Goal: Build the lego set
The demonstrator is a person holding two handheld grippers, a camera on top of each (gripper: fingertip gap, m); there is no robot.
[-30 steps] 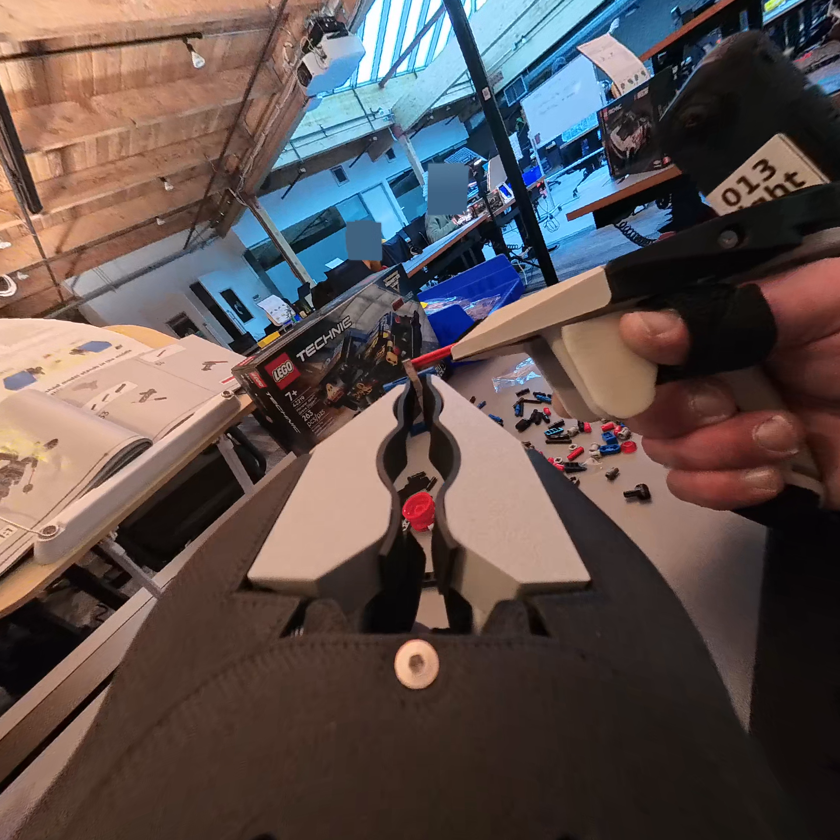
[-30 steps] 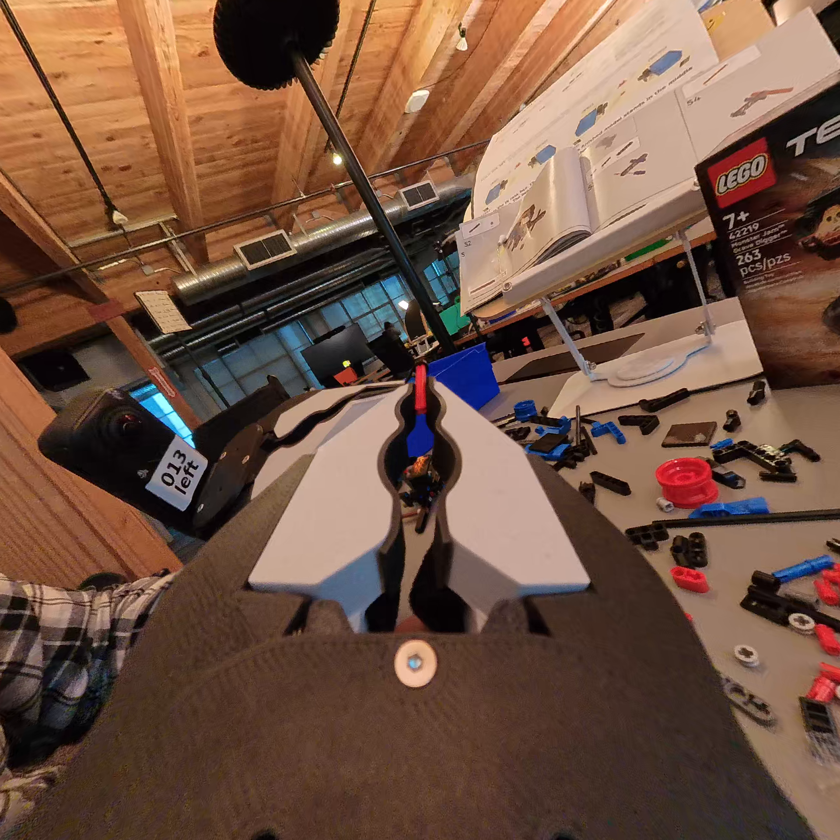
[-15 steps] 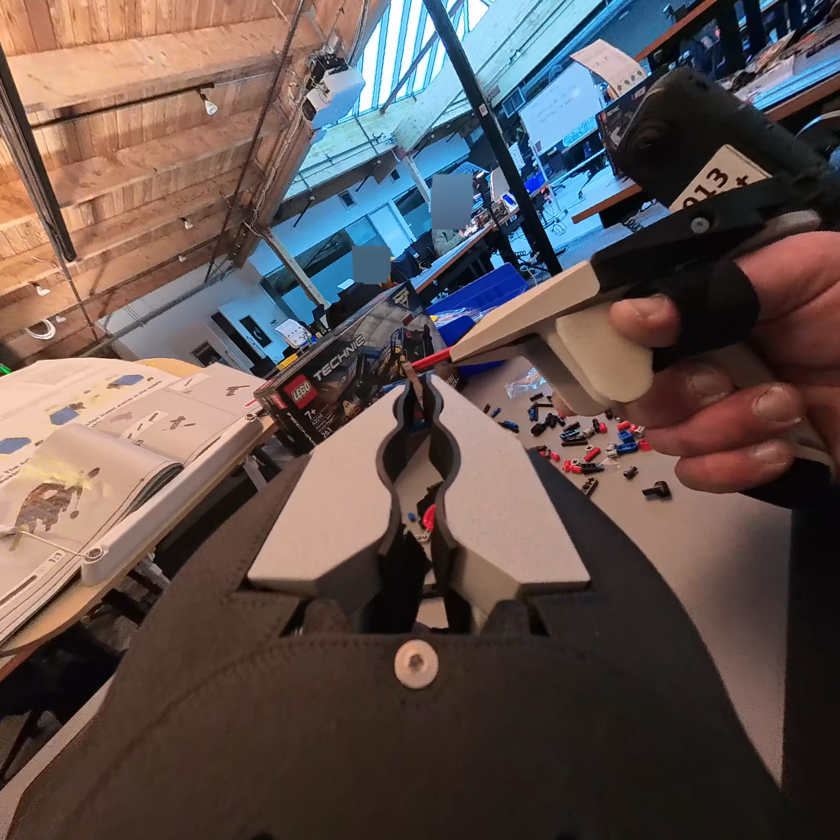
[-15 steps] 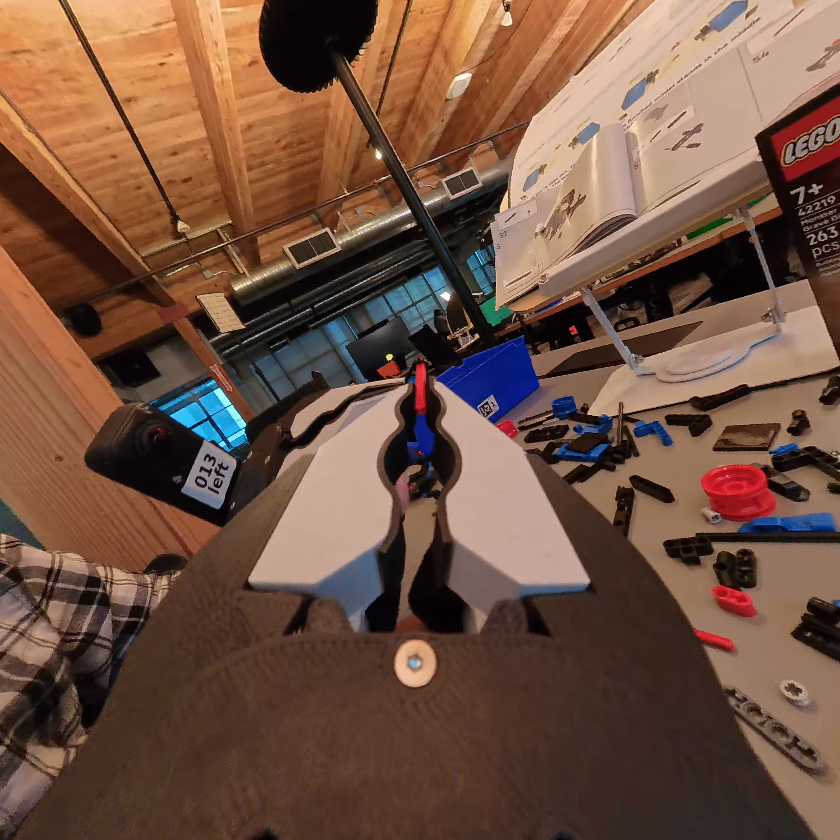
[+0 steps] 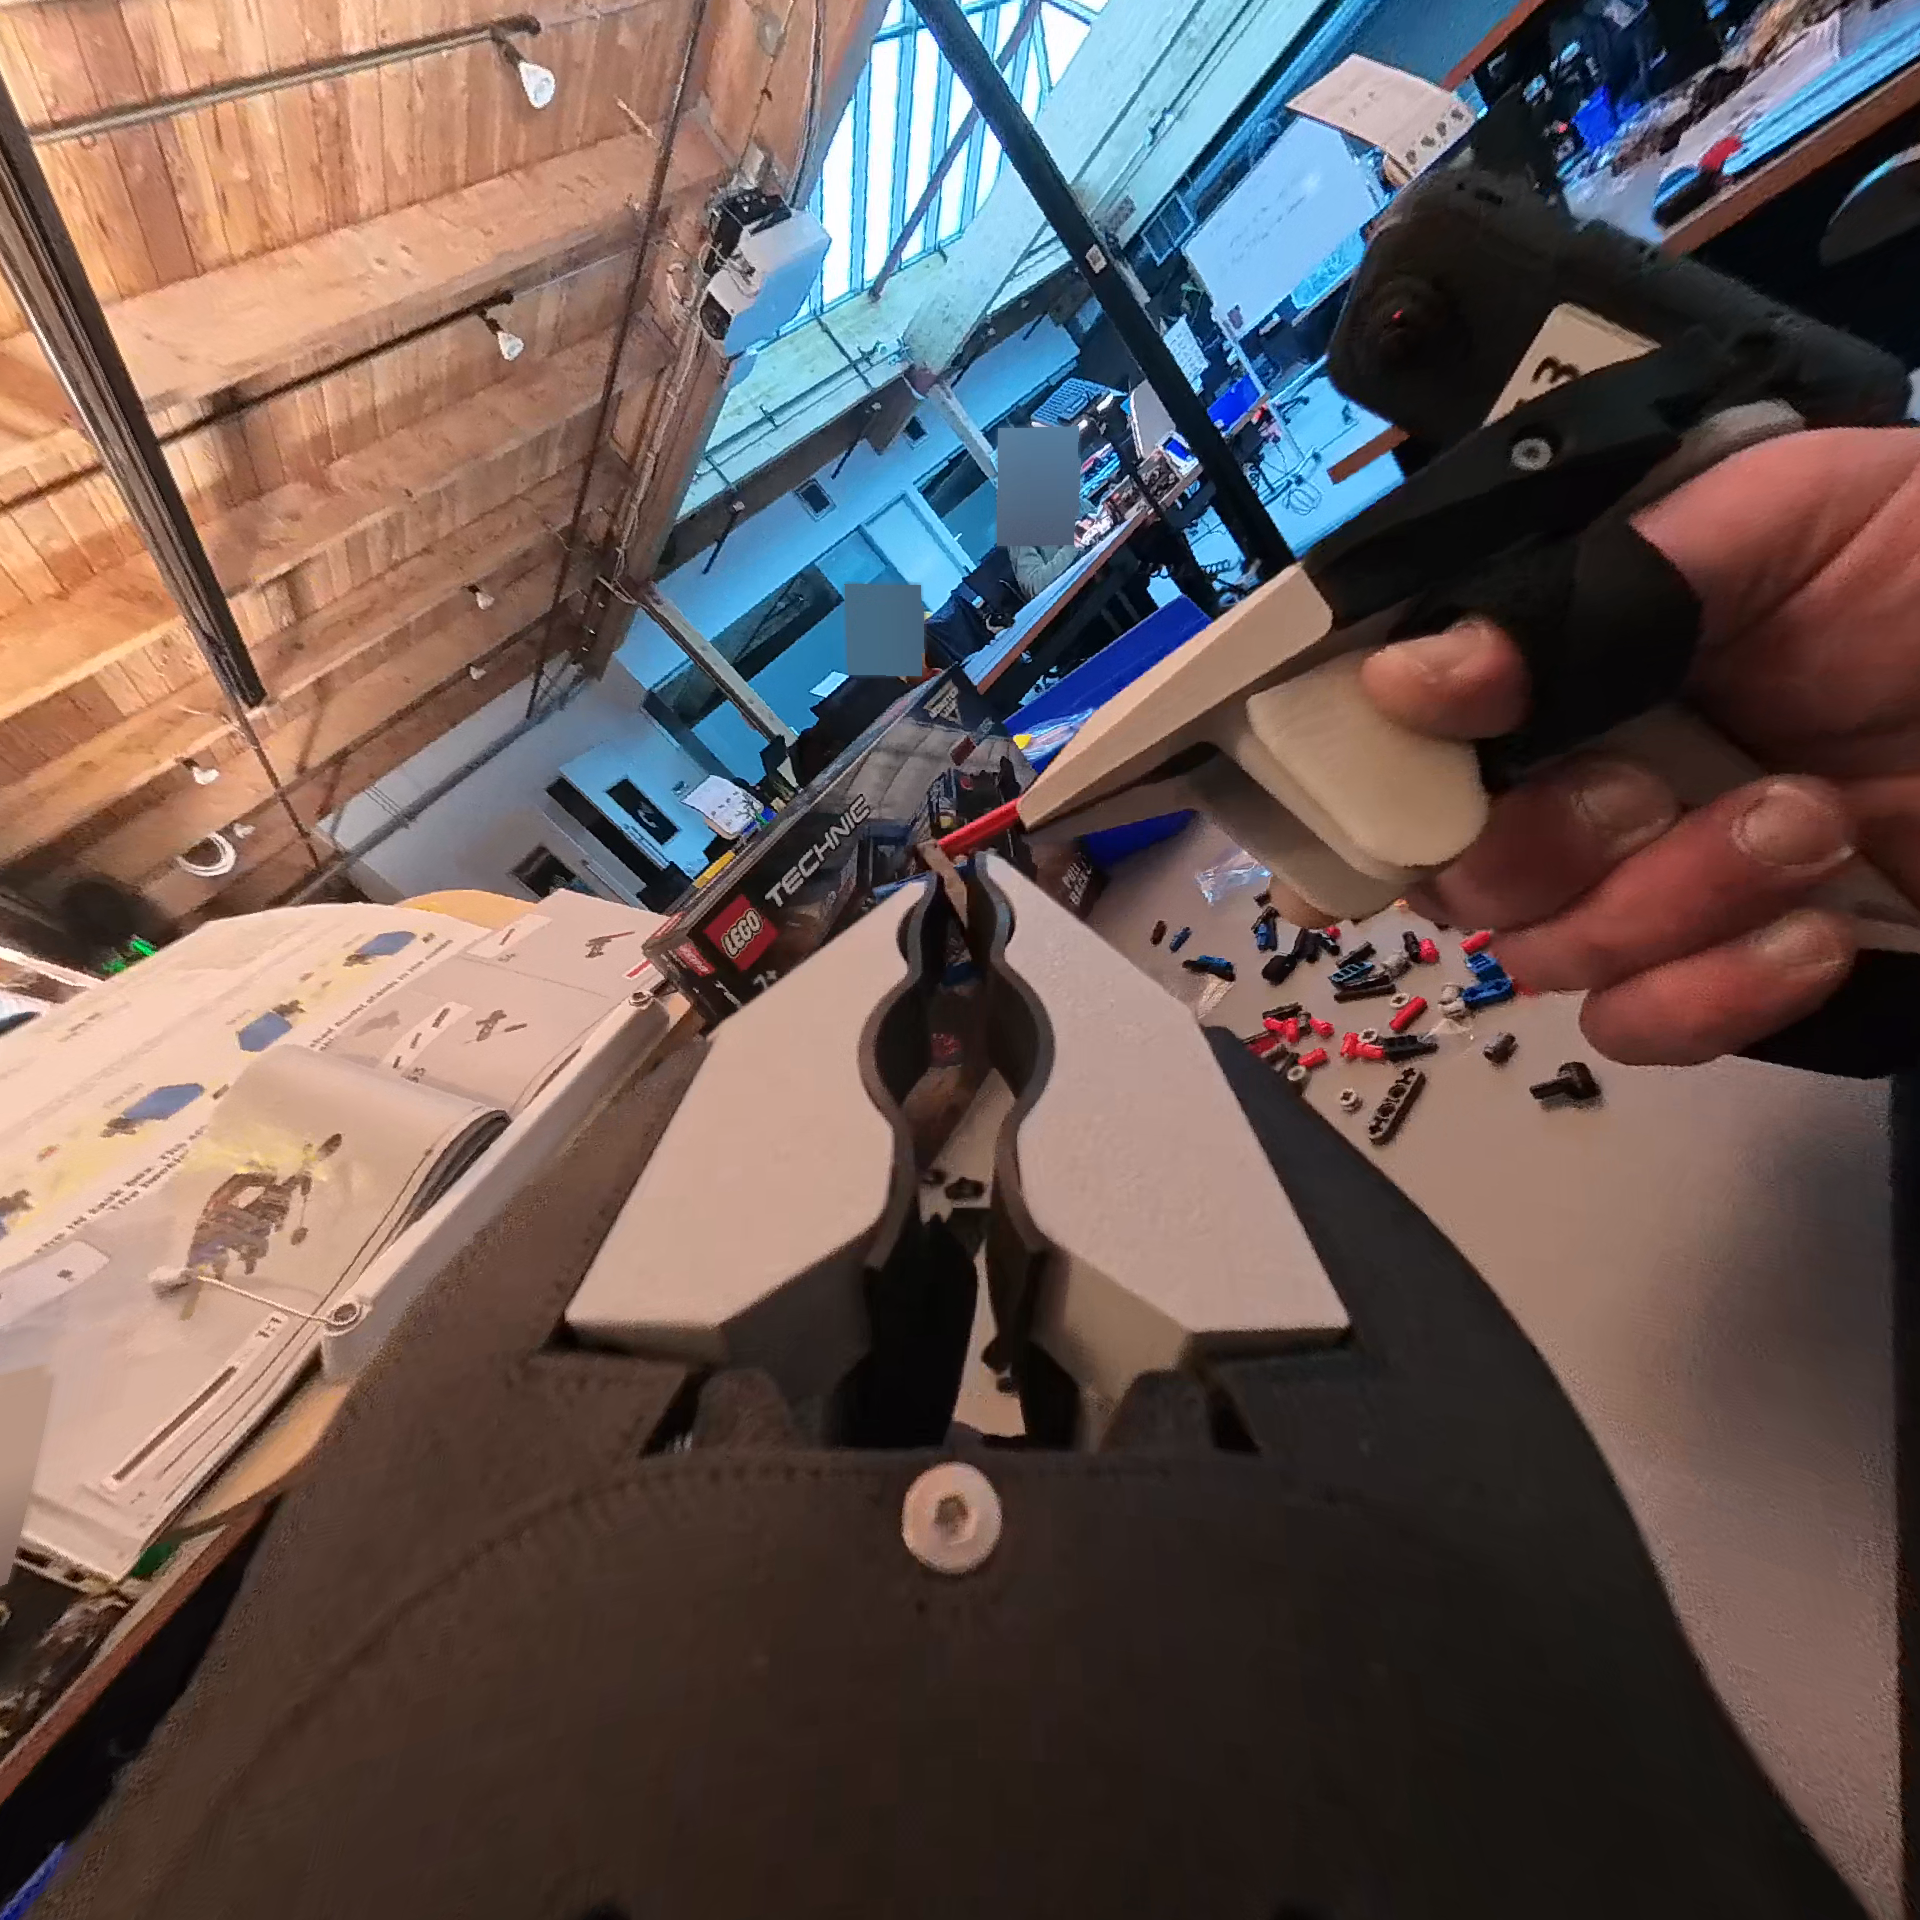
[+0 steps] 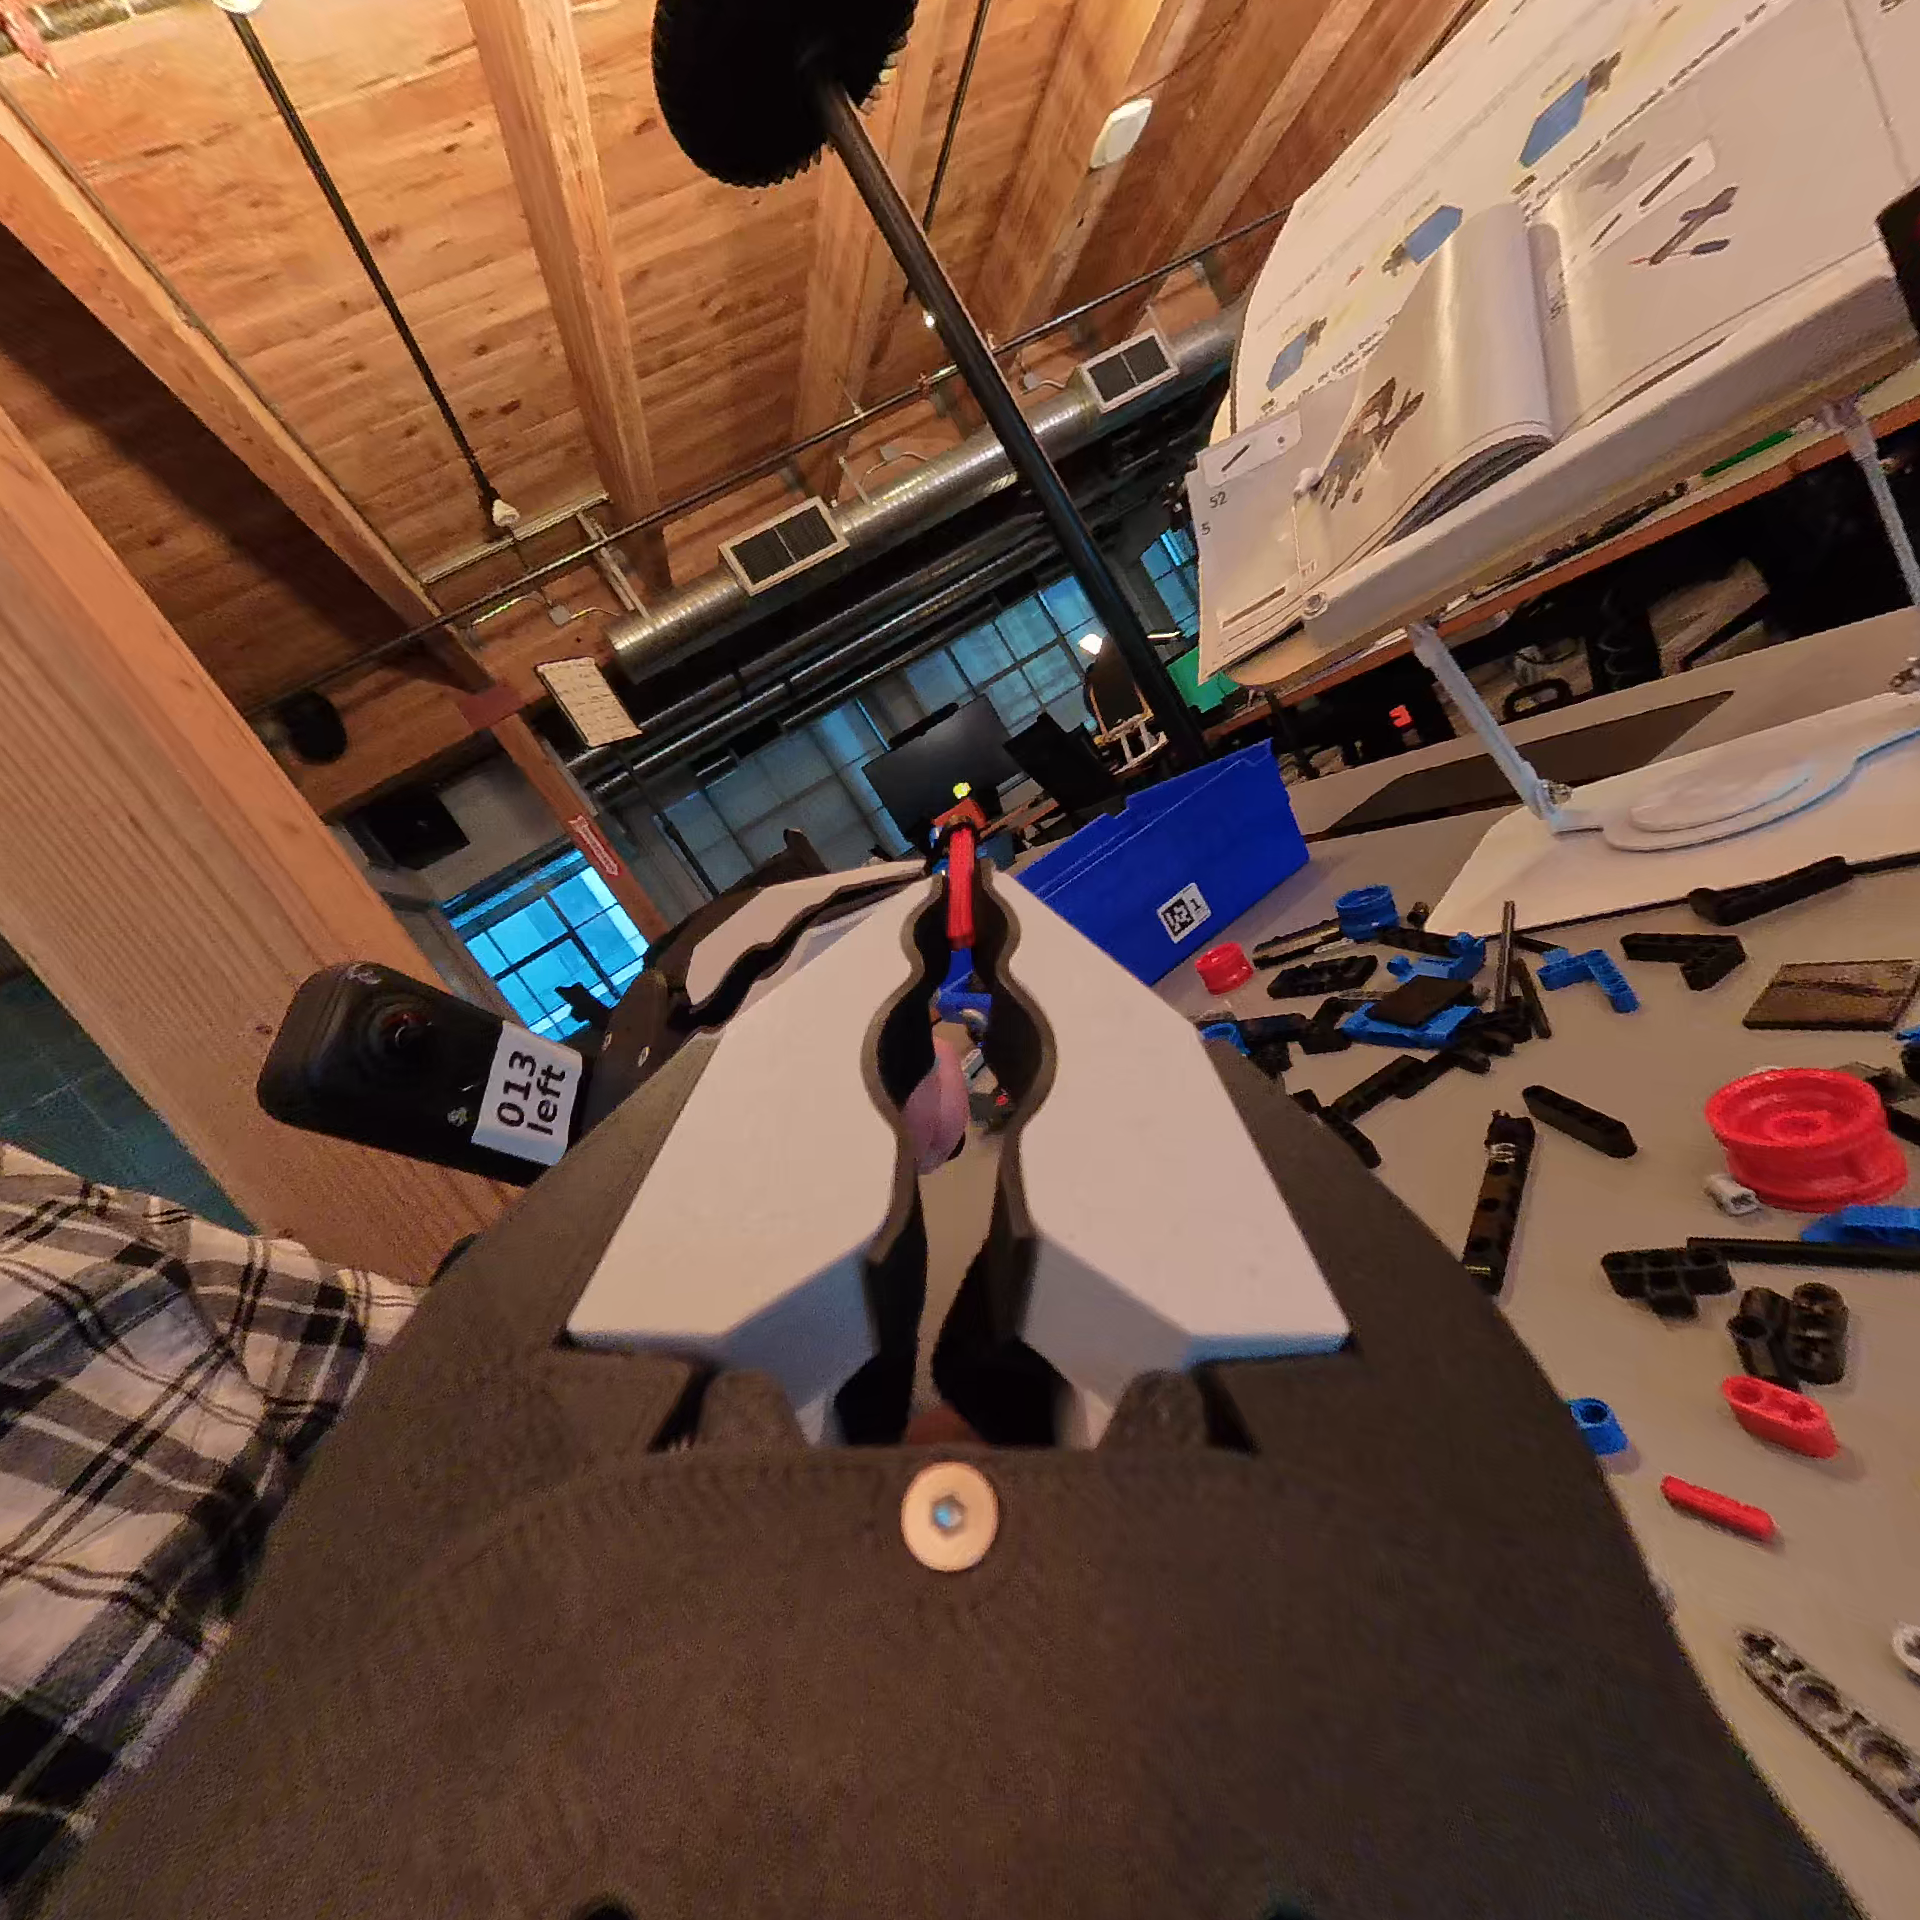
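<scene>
Both tools look 3D-printed: matt grey plastic fingers (image 5: 790, 1132) on a black body (image 6: 935, 1683) with a fine ribbed grain, plus one shiny metal screw (image 5: 951, 1515). Ceiling is rough bare wood planks (image 6: 312, 208). The worktop (image 5: 1621, 1299) is smooth matt grey. Scattered bricks (image 6: 1803, 1138) are glossy plastic, the manual (image 5: 208, 1143) semi-gloss paper, and the sleeve (image 6: 135, 1382) soft plaid cloth.

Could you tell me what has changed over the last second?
Both grippers tilted upward, so the table sank in each view. The right gripper still pinches the red rod, and the left gripper stays shut on a small dark piece, tips nearly touching.
</scene>
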